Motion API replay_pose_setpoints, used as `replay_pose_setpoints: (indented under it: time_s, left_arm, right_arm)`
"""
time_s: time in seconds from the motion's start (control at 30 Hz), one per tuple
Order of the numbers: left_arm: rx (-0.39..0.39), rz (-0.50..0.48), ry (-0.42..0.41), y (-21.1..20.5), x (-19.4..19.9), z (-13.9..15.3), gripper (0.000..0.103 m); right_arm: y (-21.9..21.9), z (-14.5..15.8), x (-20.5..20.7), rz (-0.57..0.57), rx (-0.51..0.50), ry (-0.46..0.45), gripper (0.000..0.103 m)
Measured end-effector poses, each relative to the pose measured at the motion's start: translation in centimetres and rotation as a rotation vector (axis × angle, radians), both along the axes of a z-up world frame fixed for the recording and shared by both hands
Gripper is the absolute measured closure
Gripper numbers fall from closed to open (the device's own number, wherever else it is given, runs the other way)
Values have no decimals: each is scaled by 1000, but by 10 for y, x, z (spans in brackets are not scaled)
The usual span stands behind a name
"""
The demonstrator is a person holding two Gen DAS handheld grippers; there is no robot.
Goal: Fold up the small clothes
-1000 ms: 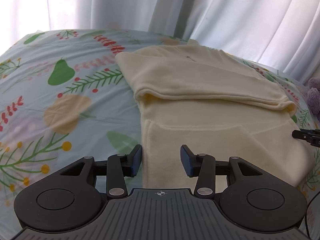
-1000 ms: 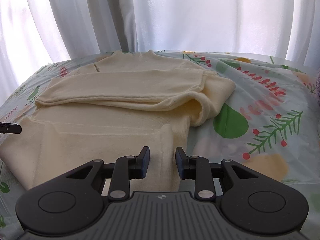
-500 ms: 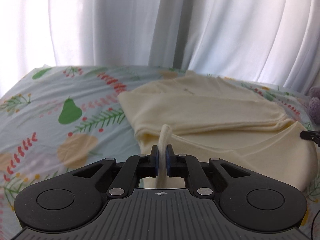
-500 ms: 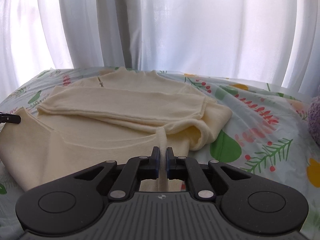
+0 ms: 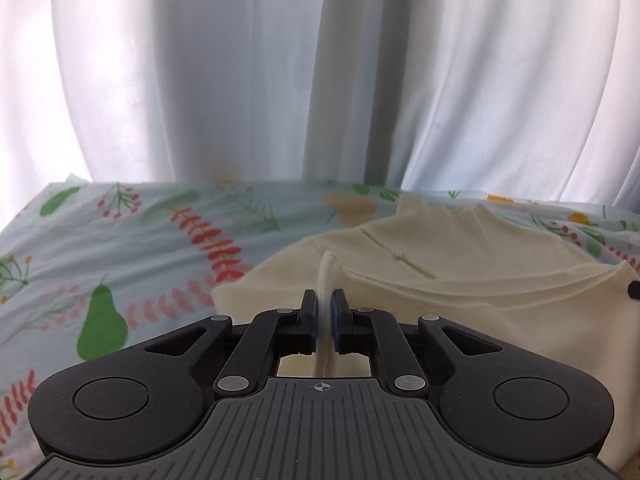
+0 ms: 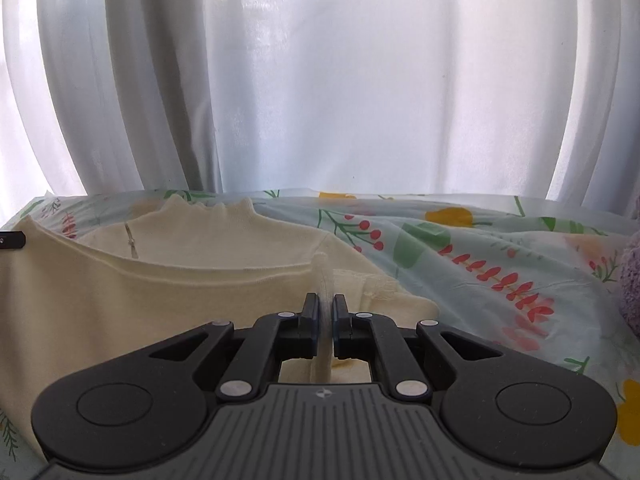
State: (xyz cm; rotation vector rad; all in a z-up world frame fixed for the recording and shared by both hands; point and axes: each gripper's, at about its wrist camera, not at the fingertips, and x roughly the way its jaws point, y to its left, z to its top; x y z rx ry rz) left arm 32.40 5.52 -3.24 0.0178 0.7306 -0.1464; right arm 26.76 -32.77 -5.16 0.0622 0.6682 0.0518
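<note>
A cream knit sweater point(image 5: 460, 264) lies on a bed with a floral sheet point(image 5: 152, 248). My left gripper point(image 5: 324, 300) is shut on the sweater's bottom hem at its left corner and holds it raised over the body. My right gripper point(image 6: 324, 304) is shut on the hem at the right corner of the sweater point(image 6: 180, 280). The lifted hem stretches between the two grippers, and the neckline shows beyond it. The right gripper's tip shows at the edge of the left wrist view point(image 5: 634, 290), and the left gripper's tip at the edge of the right wrist view point(image 6: 12, 240).
White curtains point(image 5: 320, 72) hang close behind the bed's far edge. A purple plush thing point(image 6: 632, 280) lies at the right edge of the bed. The floral sheet point(image 6: 500, 248) spreads to both sides of the sweater.
Both grippers closed on the sweater's bottom hem, lifted it, and carried it forward over the body toward the neckline.
</note>
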Motion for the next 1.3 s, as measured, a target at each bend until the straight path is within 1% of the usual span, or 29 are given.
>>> replay_pose_setpoints:
  time_s: [0.07,0.1,0.13,0.2,0.23,0.3,0.37,0.4,0.43,0.5,0.53,0.6,0.63,0.7,0.77,0.8,0.87,0.93,1.03,1.17,1.2,1.23,1.27,1.3]
  left_arm:
    - [3,-34,45,0,2,-11,86]
    - [-1,-56,48,1,-1,-14,78]
    - [-10,-81,46,3,-5,-16,69]
    - [-39,-130,45,5,-11,-18,65]
    - [-48,-146,46,6,-12,-18,65]
    - [-36,-161,50,5,-12,-20,67]
    - [1,-158,55,1,-10,-22,70]
    - [19,-153,56,0,-9,-23,76]
    - [35,-146,57,-1,-8,-22,86]
    - [61,-140,56,-2,-7,-20,93]
    - [73,-143,51,-3,-7,-17,93]
    - [100,-164,8,-4,-10,-6,94]
    - [113,-169,-29,-4,-11,3,94]
    - [98,-170,-94,-1,-6,23,94]
    - [73,-154,-143,0,7,39,94]
    - [77,-138,-168,-1,17,45,94]
    - [107,-98,-206,-7,38,50,94]
    - [135,-62,-228,-15,59,48,94]
    - [145,-17,-192,-24,86,34,93]
    - [152,28,-112,-31,106,6,92]
    - [164,36,-91,-32,107,0,88]
    - [166,28,-57,-32,107,-4,87]
    - [150,12,-35,-28,102,-6,84]
    - [120,-9,-21,-22,95,-7,79]
  right_arm:
    - [0,-8,8,6,-9,50,96]
    - [0,-10,8,9,-14,62,94]
    - [0,-11,7,19,-15,71,89]
    - [0,-11,2,47,-14,79,81]
    - [2,-12,-1,64,-23,82,81]
    - [6,-13,-6,86,-56,84,81]
    - [11,-13,-10,98,-95,78,81]
    - [14,-12,-12,100,-110,75,81]
    - [15,-11,-13,98,-123,75,83]
    - [20,-9,-14,98,-146,73,87]
    - [22,-8,-14,98,-164,69,93]
    - [26,-7,-15,99,-200,66,96]
    - [28,-4,-15,104,-213,56,97]
    - [31,6,-16,107,-238,8,97]
    - [34,18,-10,100,-242,-34,97]
    - [36,23,-3,92,-247,-47,97]
    - [42,28,14,64,-277,-77,97]
    - [42,30,37,20,-300,-91,97]
    - [34,27,73,-48,-269,-67,97]
    - [31,13,98,-81,-236,-32,97]
    - [31,9,100,-81,-240,-24,97]
    - [32,6,100,-82,-246,-20,96]
    - [33,4,97,-90,-250,-13,96]
    - [33,4,94,-95,-242,-3,96]
